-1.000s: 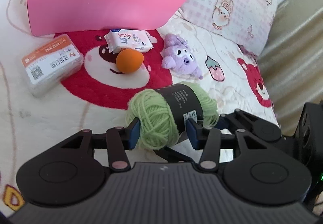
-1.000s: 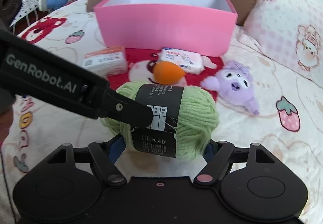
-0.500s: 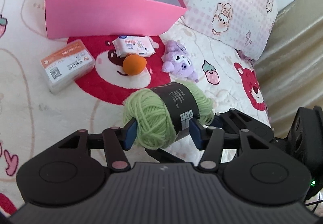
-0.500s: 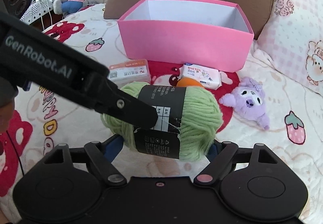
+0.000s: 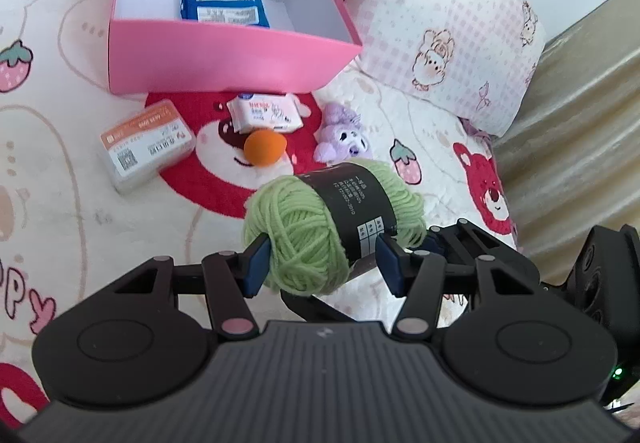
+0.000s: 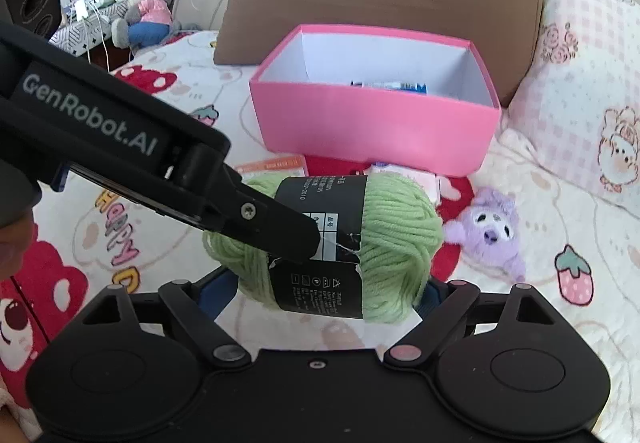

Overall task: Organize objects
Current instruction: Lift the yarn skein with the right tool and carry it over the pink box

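Above the bed (image 5: 60,211), both claws, left claw (image 5: 320,263) and right claw (image 6: 320,291), grip the green yarn ball (image 5: 304,239), loosening

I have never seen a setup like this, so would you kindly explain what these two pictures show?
A person holds a two-finger gripper in each hand, and a camera on each looks along its fingers. One picture is from the left gripper, the other from the right gripper. Both grip the same green ball of yarn with a black paper band, lifted above a cartoon-printed bedspread. Their jaws have just been opening slightly with the yarn between them. Below lie an orange-labelled box, a white tissue pack, an orange ball and a purple plush toy. The open pink cardboard box holds a blue packet.
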